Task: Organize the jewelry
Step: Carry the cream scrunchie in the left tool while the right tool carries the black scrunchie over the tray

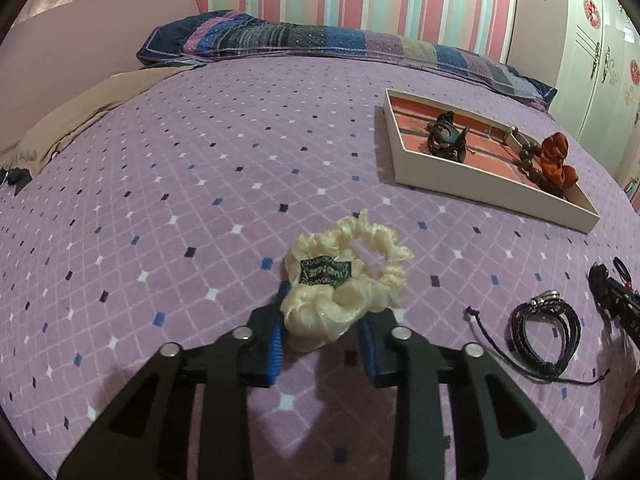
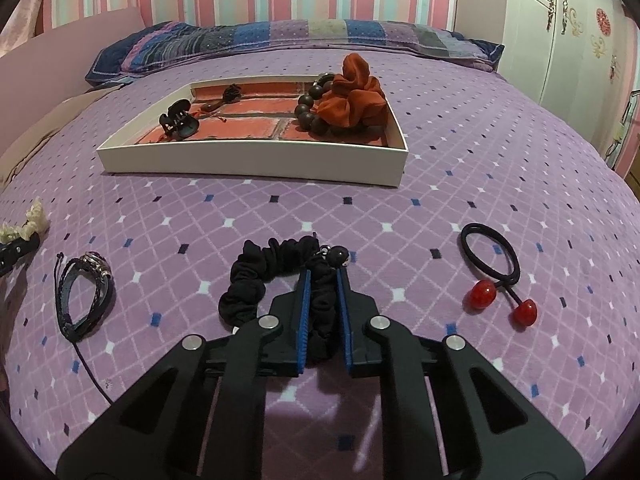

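You are gripping the cream scrunchie (image 1: 345, 280) with your left gripper (image 1: 320, 322) and the black scrunchie (image 2: 276, 284) with your right gripper (image 2: 323, 280), both lying near you on the bed (image 2: 460, 160), while the far tray (image 2: 256, 162) is holding four pieces and the braided bracelet (image 2: 82, 294) and cherry hair tie (image 2: 494, 268) are waiting.

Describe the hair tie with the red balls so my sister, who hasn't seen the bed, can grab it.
On the purple bedspread, look in front of the white tray, toward its right corner. The hair tie lies there alone: a thin black loop ending in two glossy red balls, unlike the fabric black scrunchie.

tray (image 2: 256, 162) behind scrunchie (image 2: 256, 280), bracelet (image 2: 82, 296) to its left, hair tie (image 2: 490, 256) to rt
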